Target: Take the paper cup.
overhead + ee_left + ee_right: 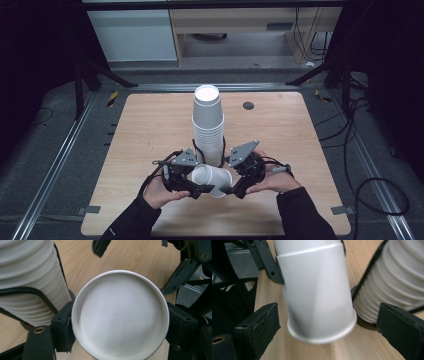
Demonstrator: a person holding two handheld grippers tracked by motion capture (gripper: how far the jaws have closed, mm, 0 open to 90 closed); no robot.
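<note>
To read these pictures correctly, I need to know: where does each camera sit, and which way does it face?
High view: above the person's side, facing forward and down on the table; forearms, hands, both grippers.
Left gripper view: on the left gripper, facing the cup bottom; own jaws clamp it.
Right gripper view: on the right gripper, facing the cup's rim end; own jaws apart.
Shared: the cup, the stack.

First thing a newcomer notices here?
The tall stack of white cups mid-table. In front of it a single cup lies sideways between the two grippers: the left gripper is clamped across its base end, while the right gripper stands open around its rim end, pads clear of it.
</note>
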